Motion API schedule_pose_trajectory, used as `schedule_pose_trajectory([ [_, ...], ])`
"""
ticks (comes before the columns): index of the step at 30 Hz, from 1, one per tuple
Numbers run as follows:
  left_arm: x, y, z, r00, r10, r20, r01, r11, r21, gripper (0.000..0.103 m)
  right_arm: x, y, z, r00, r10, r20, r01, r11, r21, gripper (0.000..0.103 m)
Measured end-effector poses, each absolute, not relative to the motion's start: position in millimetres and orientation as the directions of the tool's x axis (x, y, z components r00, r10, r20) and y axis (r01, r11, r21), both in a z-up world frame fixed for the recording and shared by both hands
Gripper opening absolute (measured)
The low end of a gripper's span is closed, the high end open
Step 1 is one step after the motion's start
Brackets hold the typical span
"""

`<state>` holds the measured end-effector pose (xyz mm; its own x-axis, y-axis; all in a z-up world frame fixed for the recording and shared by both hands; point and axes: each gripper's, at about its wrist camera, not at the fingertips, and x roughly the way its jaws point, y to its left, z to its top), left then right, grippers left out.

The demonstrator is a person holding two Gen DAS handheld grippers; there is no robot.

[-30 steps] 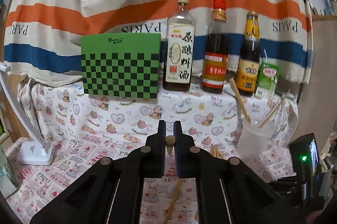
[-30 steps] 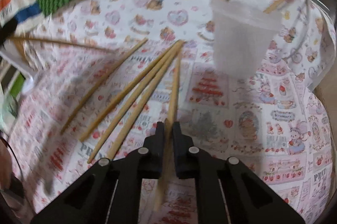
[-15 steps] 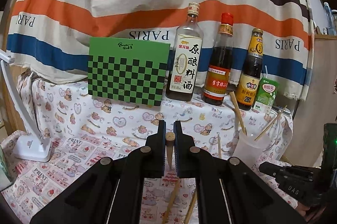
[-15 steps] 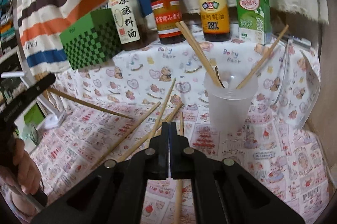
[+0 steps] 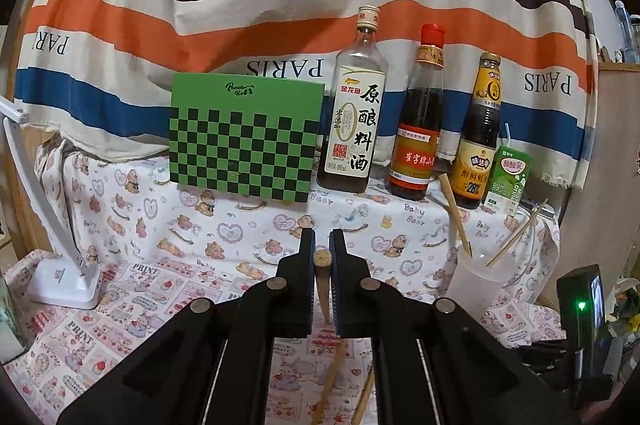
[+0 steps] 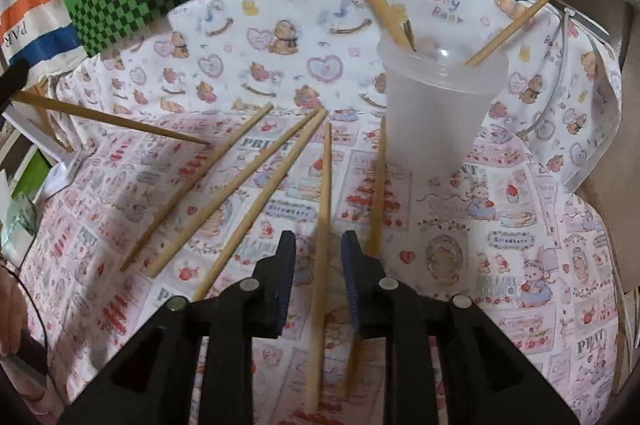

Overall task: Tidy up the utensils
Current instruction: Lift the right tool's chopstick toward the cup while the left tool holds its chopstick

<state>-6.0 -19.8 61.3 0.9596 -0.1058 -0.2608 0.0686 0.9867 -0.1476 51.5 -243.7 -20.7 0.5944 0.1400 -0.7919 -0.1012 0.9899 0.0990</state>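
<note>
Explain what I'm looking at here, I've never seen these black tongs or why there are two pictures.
A person holds a pair of hand-held tongs in each hand; a camera on each looks along its fingers. The left view shows the left tongs shut on a chopstick, facing bottles and a green box. The right view looks down at the cloth: the right tongs, which have just been opening, straddle a loose chopstick. More chopsticks lie nearby, and some stand in a cup.

5 wooden chopsticks flat on cloth; 3 more lean in translucent cup.
</note>
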Motion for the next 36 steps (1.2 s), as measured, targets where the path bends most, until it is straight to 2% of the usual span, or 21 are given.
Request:
schedule_pose_trajectory([
  [6,-6.4,-19.6,61.1,0.960,-0.107,-0.260,0.068,0.986,-0.154,0.006,58.0,-257.6,-17.6,0.550,0.195,-0.812,-0.100,0.981,0.168,0.018],
  [12,-6.4,-20.1,61.3,0.960,-0.106,-0.260,0.069,0.987,-0.147,0.006,54.6,-237.3,-33.2,0.490,0.162,-0.856,-0.145,0.984,0.103,0.013],
  [18,-7.2,-22.4,60.8,0.960,-0.108,-0.257,0.077,0.989,-0.129,0.006,51.9,-240.7,-38.1,0.461,0.116,-0.880,-0.087,0.993,0.085,0.012],
  [23,-5.8,-24.3,60.0,0.960,-0.101,-0.261,0.073,0.991,-0.113,0.006,52.4,-234.0,-41.8,0.439,0.120,-0.891,-0.114,0.990,0.077,0.013],
  [29,-2.1,-21.0,58.3,0.955,-0.107,-0.278,0.072,0.988,-0.133,0.006,50.5,-228.2,-43.5,0.457,0.085,-0.885,-0.130,0.991,0.028,0.007],
  [36,-1.7,-19.2,58.4,0.954,-0.109,-0.280,0.071,0.987,-0.143,0.006,50.9,-229.7,-42.0,0.492,0.087,-0.866,-0.127,0.992,0.027,0.007],
])
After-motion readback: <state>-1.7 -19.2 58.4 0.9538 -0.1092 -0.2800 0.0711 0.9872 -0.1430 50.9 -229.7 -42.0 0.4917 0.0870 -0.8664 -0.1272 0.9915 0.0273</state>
